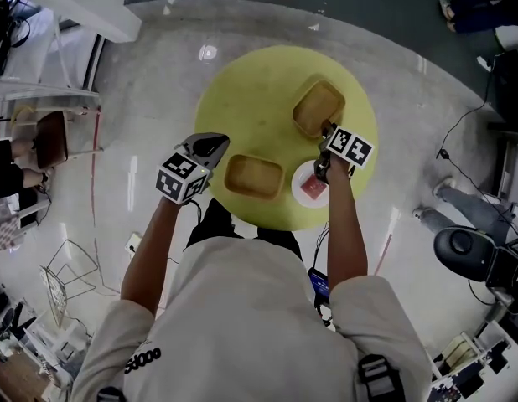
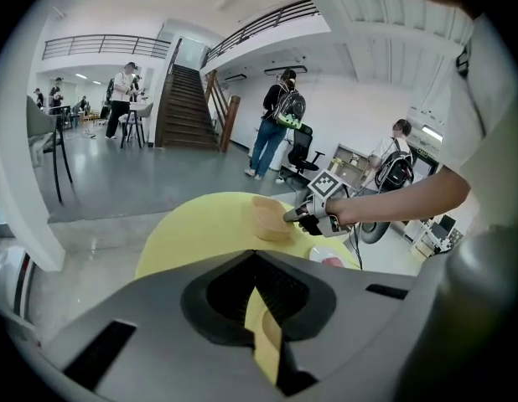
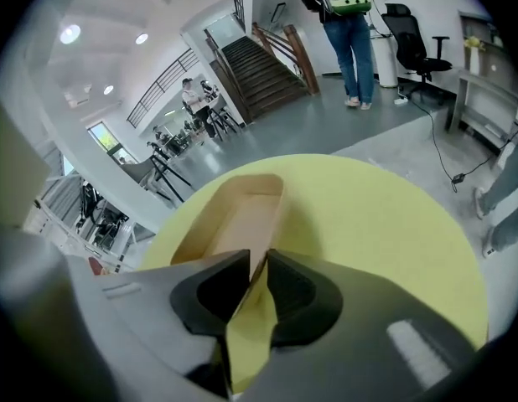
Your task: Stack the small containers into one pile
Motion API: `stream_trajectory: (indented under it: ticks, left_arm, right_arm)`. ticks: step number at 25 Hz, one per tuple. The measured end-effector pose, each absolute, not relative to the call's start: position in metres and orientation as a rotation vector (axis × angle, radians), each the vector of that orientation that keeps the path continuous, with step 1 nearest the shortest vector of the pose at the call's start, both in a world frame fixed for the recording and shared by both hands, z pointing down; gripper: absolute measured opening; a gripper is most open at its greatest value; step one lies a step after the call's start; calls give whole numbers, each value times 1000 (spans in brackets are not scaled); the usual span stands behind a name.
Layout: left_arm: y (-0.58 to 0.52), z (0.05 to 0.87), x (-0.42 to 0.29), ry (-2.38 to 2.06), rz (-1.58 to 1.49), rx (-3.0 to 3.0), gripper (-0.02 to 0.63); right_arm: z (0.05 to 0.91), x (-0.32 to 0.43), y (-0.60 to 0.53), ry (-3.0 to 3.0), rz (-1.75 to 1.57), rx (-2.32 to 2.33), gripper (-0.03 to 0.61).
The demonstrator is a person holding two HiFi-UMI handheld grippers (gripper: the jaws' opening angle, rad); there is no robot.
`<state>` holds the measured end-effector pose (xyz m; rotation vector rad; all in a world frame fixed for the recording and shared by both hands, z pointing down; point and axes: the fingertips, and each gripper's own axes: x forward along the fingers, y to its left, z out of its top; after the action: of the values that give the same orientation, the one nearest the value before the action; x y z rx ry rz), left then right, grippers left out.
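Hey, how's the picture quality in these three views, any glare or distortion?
Head view: lamp glare spots the glossy floor; the table is evenly lit. Left gripper view: fisheye bending, dark corners. Right gripper view: same bending; ceiling lamps blow out, the container reads clear.

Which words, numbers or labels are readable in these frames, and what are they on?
"S000", uncertain and partly folded: dark print on the person's shirt.
Cubes on the left hand-held gripper and right hand-held gripper: square markers only, no letters.
Red patch on the white dish: too blurred to read.
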<state>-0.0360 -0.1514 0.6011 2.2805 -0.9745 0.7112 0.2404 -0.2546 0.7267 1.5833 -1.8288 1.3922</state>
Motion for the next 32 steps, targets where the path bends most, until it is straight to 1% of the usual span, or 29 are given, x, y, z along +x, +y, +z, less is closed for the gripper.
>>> stream_trajectory:
  ticks: [3, 10, 16, 23, 27, 32]
  left_arm:
    - [-152, 602, -41, -983, 700, 2281, 6]
    - [-153, 594, -48, -991, 677, 2305, 6]
    - [-154, 582, -57, -1005, 641, 2345, 6]
    - [-154, 566, -62, -1016, 615, 2392, 6]
    - [-149, 561, -65, -1022, 598, 2409, 6]
    - [-142, 562, -77, -1057, 582, 2388, 6]
  right_arm:
    - [727, 240, -254, -1821, 1409, 1601, 32]
    - [705, 240, -252, -1860, 1375, 1599, 28]
    - [657, 217, -248, -2029, 1303, 1520, 26]
    - [604, 170, -227, -2271, 1104, 1204, 27]
    - [594, 147, -207, -2322, 990, 1028, 26]
    - [597, 114, -180, -2342, 926, 757, 26]
